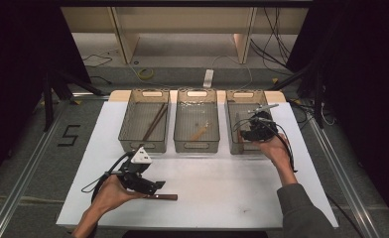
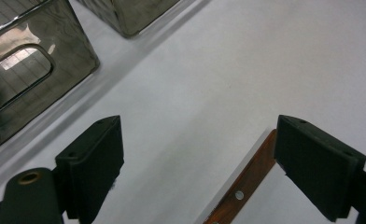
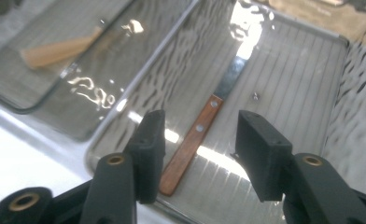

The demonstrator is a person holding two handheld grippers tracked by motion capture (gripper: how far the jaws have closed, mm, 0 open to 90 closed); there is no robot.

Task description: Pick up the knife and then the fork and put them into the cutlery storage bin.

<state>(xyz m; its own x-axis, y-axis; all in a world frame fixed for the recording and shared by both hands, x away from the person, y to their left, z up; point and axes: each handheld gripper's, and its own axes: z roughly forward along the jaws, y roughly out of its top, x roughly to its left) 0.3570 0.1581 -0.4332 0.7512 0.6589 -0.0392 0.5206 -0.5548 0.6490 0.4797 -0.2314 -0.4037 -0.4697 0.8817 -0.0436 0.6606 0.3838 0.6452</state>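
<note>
Steel-mesh baskets, three of them, stand in a row at the far side of a white-topped bench (image 1: 207,193). The right gripper (image 1: 249,130) hangs over the right-hand mesh basket (image 1: 232,106), tilted down into it, and its jaws stand apart with nothing pressed between them. Below and between them, on the basket floor, lies a table knife with a riveted brown wooden handle and a steel blade (image 3: 204,135); its long axis runs away from the jaws, handle end nearest, blade pointing toward the far wall. This knife looks set down and released. The middle basket (image 1: 196,145) holds a pale wooden utensil (image 1: 199,133), and the left basket (image 1: 144,145) holds dark brown sticks (image 1: 154,122). Near the front edge, the left gripper (image 1: 153,188) rests low on the bench with its jaws wide open. A second knife with a dark wooden handle (image 1: 162,197) lies flat on the white surface, just beside the left gripper's right-hand jaw in the left gripper view, its handle (image 2: 246,179) running diagonally past that jaw rather than between the two. The left hand is by far the nearer one to it. To take it, the jaws would likely need to shift sideways so the handle sits across the gap.
</note>
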